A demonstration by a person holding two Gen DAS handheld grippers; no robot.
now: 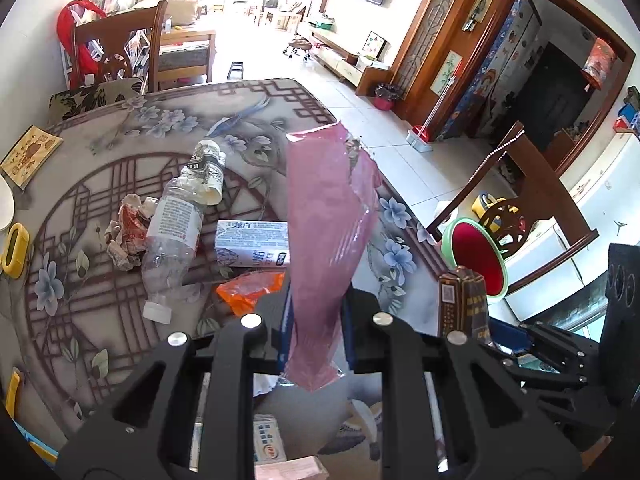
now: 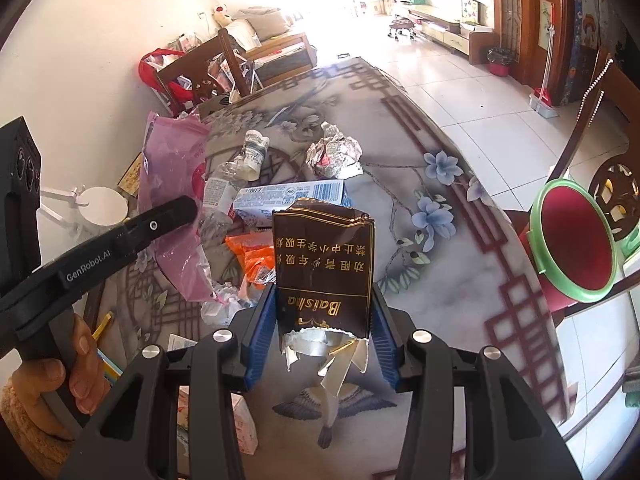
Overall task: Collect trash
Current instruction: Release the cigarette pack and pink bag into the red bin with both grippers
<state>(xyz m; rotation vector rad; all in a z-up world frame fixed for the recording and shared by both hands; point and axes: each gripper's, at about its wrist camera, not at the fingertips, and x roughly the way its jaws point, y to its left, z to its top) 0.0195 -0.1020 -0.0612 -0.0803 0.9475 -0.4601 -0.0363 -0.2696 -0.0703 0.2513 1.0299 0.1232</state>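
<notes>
My left gripper (image 1: 316, 304) is shut on a pink plastic wrapper (image 1: 328, 216) and holds it upright above the table; the wrapper also shows in the right wrist view (image 2: 172, 200). My right gripper (image 2: 324, 320) is shut on a brown cigarette pack (image 2: 324, 264) with torn foil hanging below; the pack also shows in the left wrist view (image 1: 462, 304). On the table lie a crushed clear bottle (image 1: 172, 236), a crushed paper cup (image 1: 208, 172), a white carton (image 1: 252, 242), an orange wrapper (image 1: 248, 290), crumpled paper (image 1: 128, 232) and a foil ball (image 2: 334, 152).
A green-rimmed red bin (image 2: 576, 240) stands off the table's right edge by a wooden chair (image 1: 532, 196). A flower-patterned table (image 2: 440, 264) carries the litter. Another chair (image 1: 120, 48) stands at the far side. A white round stand (image 2: 100, 206) sits at the left.
</notes>
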